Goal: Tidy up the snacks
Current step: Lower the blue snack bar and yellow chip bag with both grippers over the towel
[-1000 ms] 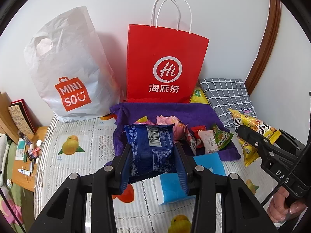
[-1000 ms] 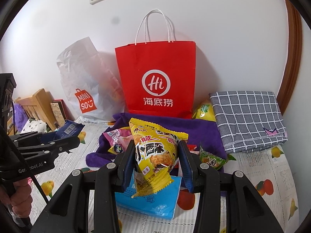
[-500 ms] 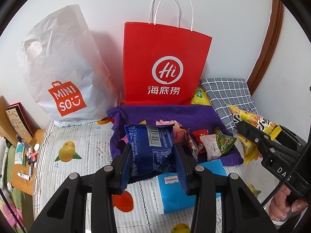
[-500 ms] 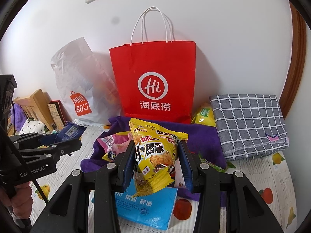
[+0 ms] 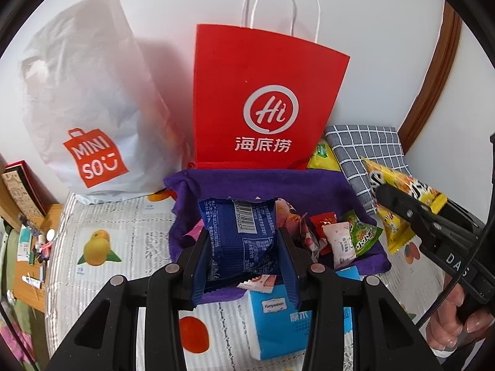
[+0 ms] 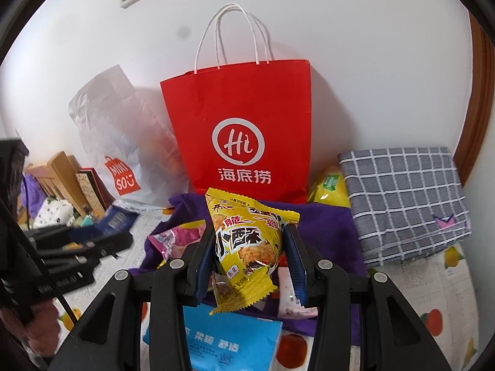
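My left gripper [image 5: 244, 244] is shut on a blue snack packet [image 5: 239, 241] with a barcode, held above the purple cloth [image 5: 256, 182]. My right gripper [image 6: 252, 247] is shut on a yellow snack packet [image 6: 247, 241], also above that cloth [image 6: 328, 228]. A red paper bag [image 5: 263, 99] with white handles stands upright against the wall behind the cloth; it is the red paper bag [image 6: 244, 130] in the right wrist view too. Several small snack packets [image 5: 343, 241] lie on the cloth. The right gripper with its yellow packet [image 5: 402, 198] shows at the right of the left wrist view.
A white plastic shopping bag [image 5: 83, 102] leans on the wall left of the red bag. A grey checked folded cloth [image 6: 405, 201] lies at the right. A blue tissue pack [image 5: 278, 318] lies near me on the fruit-print sheet [image 5: 102, 247]. Cluttered wooden furniture [image 5: 27, 247] stands at left.
Both grippers have moved forward toward the red bag, each keeping its packet. The bag and the cloth look larger and nearer now.
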